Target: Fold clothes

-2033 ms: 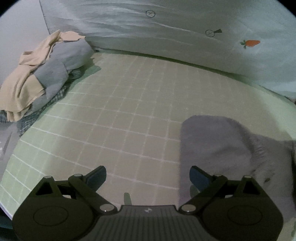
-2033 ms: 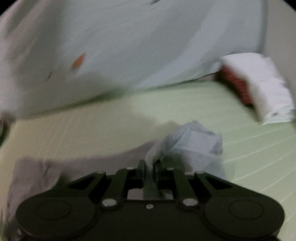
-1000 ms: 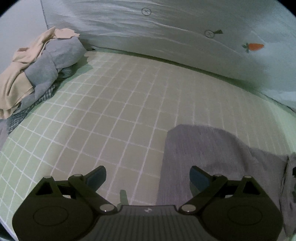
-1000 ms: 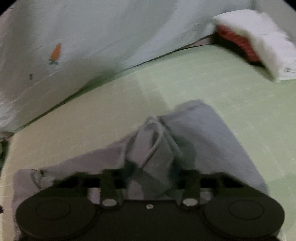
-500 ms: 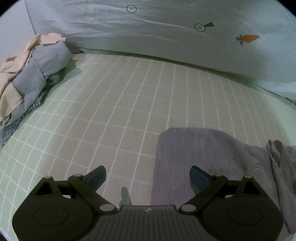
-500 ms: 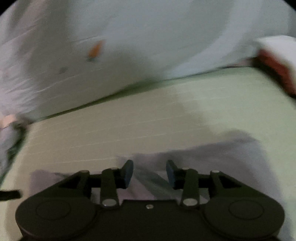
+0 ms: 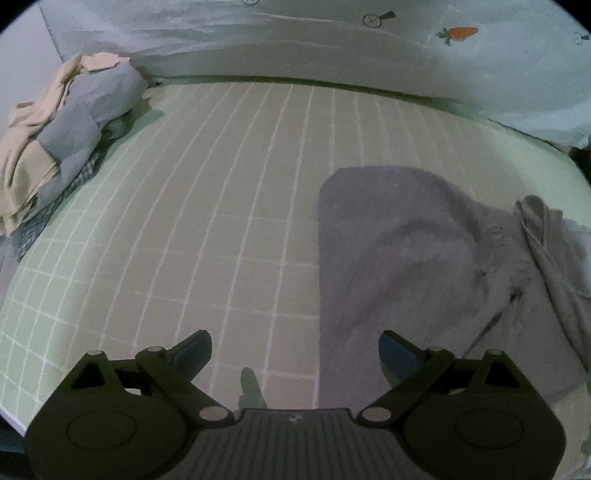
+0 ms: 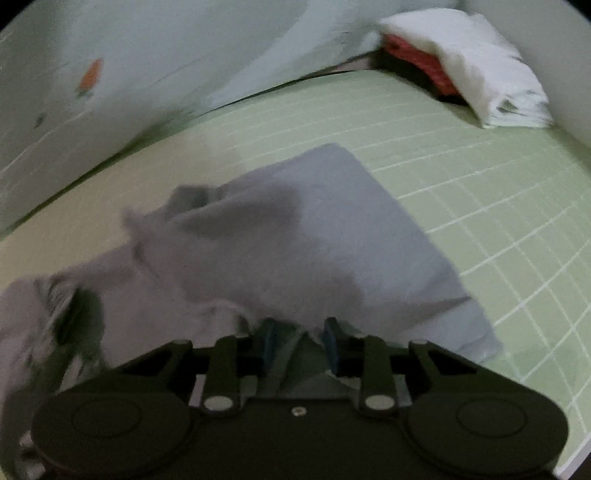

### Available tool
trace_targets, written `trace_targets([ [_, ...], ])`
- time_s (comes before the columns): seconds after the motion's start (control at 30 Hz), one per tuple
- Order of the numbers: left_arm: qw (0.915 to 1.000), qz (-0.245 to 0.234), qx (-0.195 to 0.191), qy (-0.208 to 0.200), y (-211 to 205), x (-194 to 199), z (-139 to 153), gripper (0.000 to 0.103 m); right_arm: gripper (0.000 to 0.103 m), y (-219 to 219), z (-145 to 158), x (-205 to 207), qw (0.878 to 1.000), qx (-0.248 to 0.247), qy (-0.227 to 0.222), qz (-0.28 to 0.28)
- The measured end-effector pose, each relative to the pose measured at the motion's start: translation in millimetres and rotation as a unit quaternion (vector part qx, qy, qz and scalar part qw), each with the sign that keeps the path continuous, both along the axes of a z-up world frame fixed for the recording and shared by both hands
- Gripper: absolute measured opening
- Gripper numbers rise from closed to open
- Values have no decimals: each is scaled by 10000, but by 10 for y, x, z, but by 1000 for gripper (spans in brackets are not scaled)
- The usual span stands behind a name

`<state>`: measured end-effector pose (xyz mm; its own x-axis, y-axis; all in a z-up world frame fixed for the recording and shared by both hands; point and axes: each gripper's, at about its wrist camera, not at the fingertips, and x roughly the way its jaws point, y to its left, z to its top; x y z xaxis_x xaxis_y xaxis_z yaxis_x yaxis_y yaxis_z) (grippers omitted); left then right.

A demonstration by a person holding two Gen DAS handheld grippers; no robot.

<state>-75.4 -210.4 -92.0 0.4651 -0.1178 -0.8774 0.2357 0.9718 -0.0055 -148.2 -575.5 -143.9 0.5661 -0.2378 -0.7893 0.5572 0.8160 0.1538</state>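
Observation:
A grey garment (image 7: 406,258) lies spread on the green checked sheet (image 7: 221,221), rumpled toward its right side. My left gripper (image 7: 295,350) hovers open over the garment's near left edge; its right finger is above the cloth, its left finger above bare sheet, and nothing is between them. In the right wrist view the same grey garment (image 8: 314,240) bulges up in front of my right gripper (image 8: 298,338). Its jaws are closing, with a bunched fold of the grey cloth between the blue pads (image 8: 266,338), which touch it.
A heap of beige and grey clothes (image 7: 62,140) sits at the far left of the bed. A pale cover with carrot prints (image 7: 458,33) rises along the back. Folded white and red laundry (image 8: 480,74) lies at the far right corner.
The left gripper slid left, so the garment now lies more to its right. The right gripper's jaws went from wide apart to narrow around a fold, and the cloth in front bulged up.

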Motion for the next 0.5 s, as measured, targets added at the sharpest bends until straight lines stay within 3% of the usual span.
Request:
trace_targets([
  [0.17, 9999, -110, 53, 30, 155, -70, -9, 97, 34, 353, 81, -87, 9984, -5, -330, 453],
  [0.27, 9999, -107, 69, 27, 240, -67, -7, 97, 46, 434, 108, -125, 9976, 87, -531, 429],
  [0.5, 9999, -87, 92, 31, 430, -30, -15, 97, 48, 484, 10, -38, 9995, -263, -167, -20],
])
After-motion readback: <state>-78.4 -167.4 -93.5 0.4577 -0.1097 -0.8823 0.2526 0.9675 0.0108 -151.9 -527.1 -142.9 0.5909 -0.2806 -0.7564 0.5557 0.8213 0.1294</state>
